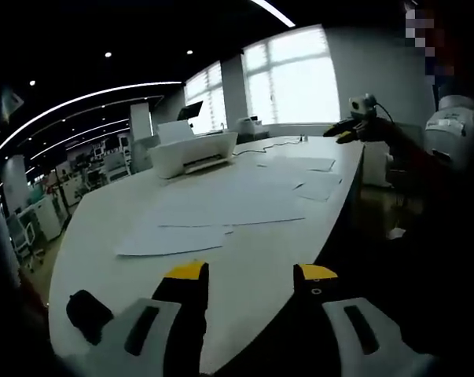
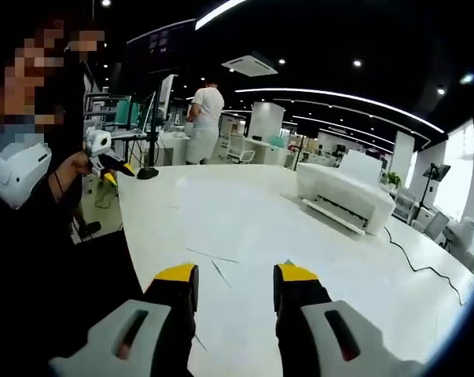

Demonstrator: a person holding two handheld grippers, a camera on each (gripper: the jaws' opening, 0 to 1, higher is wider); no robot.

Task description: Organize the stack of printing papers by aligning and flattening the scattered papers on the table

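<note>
Several white sheets of paper (image 1: 229,206) lie loosely overlapping across the middle of the white table (image 1: 103,212); one sheet (image 1: 172,239) sticks out toward me and smaller ones (image 1: 319,188) lie farther right. My left gripper (image 1: 251,273) hovers open over the table's near edge, short of the sheets, with nothing between its yellow tips. My right gripper (image 1: 348,132) hangs past the table's far right edge. In the right gripper view my right gripper (image 2: 237,275) is open and empty over faint paper edges (image 2: 213,258); the left gripper (image 2: 109,163) is at the left.
A white printer (image 1: 193,151) (image 2: 345,198) stands at the table's end, with a black cable (image 2: 416,253) trailing over the top. A small dark object (image 1: 87,312) sits by my left jaw. A person (image 2: 205,118) stands among desks in the background. Windows (image 1: 293,78) glare brightly.
</note>
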